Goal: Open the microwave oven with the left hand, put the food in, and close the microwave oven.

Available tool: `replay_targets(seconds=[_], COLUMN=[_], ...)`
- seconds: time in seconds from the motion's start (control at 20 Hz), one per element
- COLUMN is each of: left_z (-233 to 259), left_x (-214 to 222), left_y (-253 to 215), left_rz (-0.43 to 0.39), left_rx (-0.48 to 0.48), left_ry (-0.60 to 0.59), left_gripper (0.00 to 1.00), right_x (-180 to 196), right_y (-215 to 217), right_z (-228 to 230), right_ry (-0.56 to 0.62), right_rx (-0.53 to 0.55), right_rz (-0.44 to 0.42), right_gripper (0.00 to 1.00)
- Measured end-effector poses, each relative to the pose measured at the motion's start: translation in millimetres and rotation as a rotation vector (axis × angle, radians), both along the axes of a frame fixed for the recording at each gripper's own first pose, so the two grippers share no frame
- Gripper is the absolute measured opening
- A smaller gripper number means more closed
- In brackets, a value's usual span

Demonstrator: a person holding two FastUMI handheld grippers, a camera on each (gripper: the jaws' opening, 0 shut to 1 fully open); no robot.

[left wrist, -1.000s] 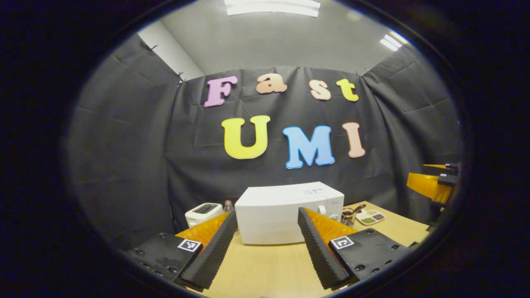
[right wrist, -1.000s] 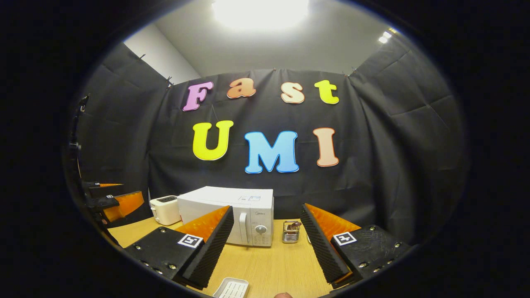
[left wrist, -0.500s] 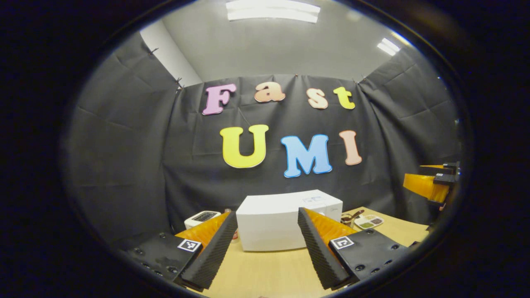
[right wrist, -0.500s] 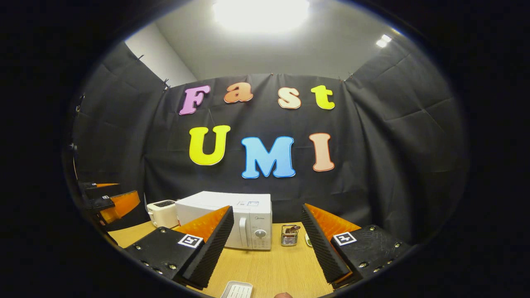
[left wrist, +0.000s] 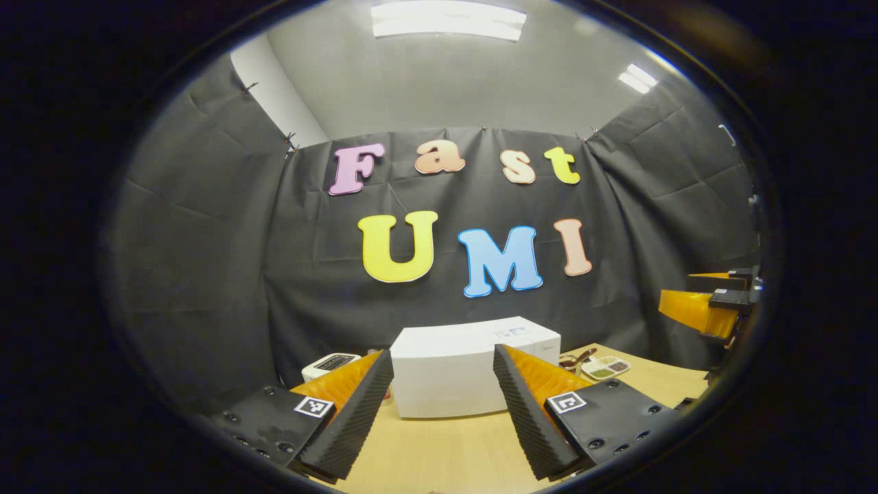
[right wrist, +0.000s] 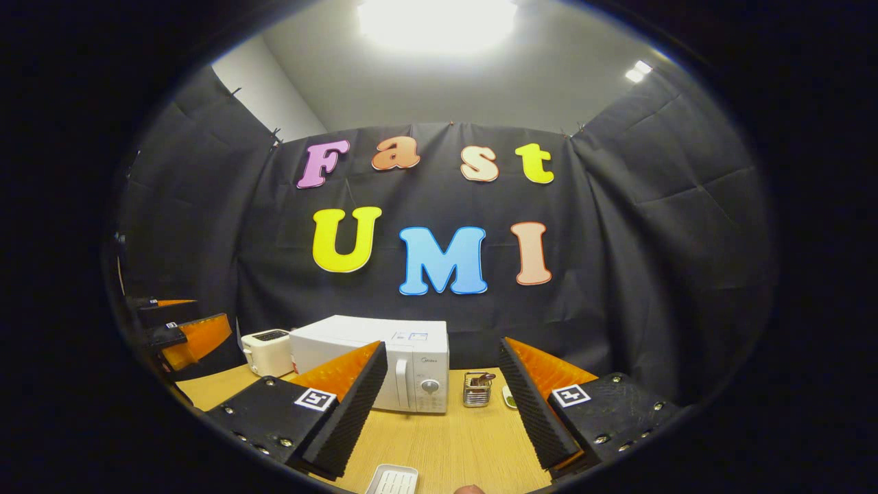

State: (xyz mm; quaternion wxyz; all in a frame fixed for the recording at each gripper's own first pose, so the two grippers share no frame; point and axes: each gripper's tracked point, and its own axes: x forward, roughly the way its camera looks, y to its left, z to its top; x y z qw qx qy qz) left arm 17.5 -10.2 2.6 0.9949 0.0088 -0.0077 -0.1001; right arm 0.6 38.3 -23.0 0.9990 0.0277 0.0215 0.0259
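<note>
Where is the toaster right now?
The toaster stands at the back of the table, just left of the microwave in the right gripper view; the left gripper view places it likewise.

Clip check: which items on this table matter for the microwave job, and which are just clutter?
Job items:
microwave, door shut
white dish at the near table edge
left claw, open
right claw, open

Lying about:
toaster beside the microwave
wire utensil holder
divided snack tray
</note>
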Motion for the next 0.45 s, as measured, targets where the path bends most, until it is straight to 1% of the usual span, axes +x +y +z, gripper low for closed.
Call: replay_targets(seconds=[0.15,0.25,0.45], left_z=[-1,1,2], left_x=[0,2,3], left_y=[4,8,12], left_rz=[0.004,0.008,0.008], left_rx=[-0.007,-0.006,-0.008], left_ry=[0.002,-0.003,-0.004], left_gripper=[0.99,0.96,0.99], right_x=[0,-2,-1], right_y=[-1,-2,-1], right_z=[2,4,3], right_ry=[-0.009,-0.014,-0.006], right_rx=[-0.010,-0.013,-0.001], right_rz=[-0.001,-0.008,0.000], right_gripper=[0.99,0.99,0.99])
